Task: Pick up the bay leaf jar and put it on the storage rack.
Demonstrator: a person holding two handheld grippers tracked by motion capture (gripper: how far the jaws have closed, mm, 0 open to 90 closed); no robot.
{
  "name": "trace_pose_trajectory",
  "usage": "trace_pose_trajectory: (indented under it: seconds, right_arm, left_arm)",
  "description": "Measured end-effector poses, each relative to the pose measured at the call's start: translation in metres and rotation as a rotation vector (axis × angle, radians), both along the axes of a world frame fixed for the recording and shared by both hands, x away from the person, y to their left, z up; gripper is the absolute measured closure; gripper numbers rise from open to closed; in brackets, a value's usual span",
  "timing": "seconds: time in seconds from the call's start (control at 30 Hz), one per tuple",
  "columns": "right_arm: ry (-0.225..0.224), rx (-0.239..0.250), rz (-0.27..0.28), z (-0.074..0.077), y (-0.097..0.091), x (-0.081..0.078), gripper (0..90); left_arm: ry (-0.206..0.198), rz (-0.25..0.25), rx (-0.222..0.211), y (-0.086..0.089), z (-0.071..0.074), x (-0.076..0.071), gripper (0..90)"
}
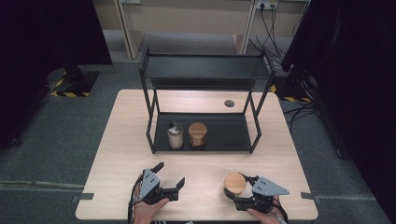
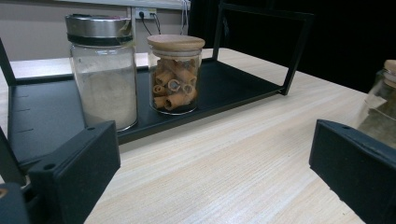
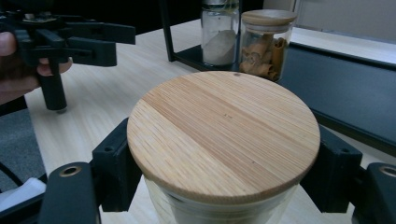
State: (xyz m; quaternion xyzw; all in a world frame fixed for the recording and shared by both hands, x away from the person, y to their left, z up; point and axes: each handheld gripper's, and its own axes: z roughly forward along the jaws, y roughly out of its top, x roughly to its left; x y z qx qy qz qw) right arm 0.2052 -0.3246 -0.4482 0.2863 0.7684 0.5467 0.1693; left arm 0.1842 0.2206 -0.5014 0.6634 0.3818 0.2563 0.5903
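Note:
A glass jar with a round wooden lid [image 1: 235, 182] [image 3: 224, 135] stands on the table near the front right. My right gripper [image 1: 236, 192] [image 3: 224, 179] is shut on its glass body just under the lid, one black pad [image 3: 116, 168] on each side. My left gripper [image 1: 170, 174] [image 2: 215, 177] rests open at the front left, with only bare tabletop between its jaws. It also appears in the right gripper view as the left gripper [image 3: 112, 43], held by a hand. The held jar [image 2: 385, 102] shows at the right edge of the left gripper view.
A black two-tier rack [image 1: 219, 140] stands mid-table. On its lower shelf are a metal-lidded jar of white powder [image 1: 175, 135] [image 2: 102, 70] [image 3: 219, 32] and a wooden-lidded jar of rolled sticks [image 1: 197, 134] [image 2: 175, 74] [image 3: 266, 44]. A round cable hole [image 1: 229, 103] lies behind.

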Motion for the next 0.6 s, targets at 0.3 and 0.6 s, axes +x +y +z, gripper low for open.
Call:
trace_pose_trajectory:
  seconds: [0.3, 0.6]
  right_arm:
    - [-0.015, -0.007, -0.024, 0.009, 0.003, 0.012, 25.3]
    - [-0.018, -0.021, -0.043, 0.017, 0.01, 0.029, 25.3]
  left_arm:
    - [-0.001, 0.001, -0.001, 0.0, 0.0, 0.0, 1.0]
    - [0.0, 0.002, -0.002, 0.001, 0.0, 0.0, 1.0]
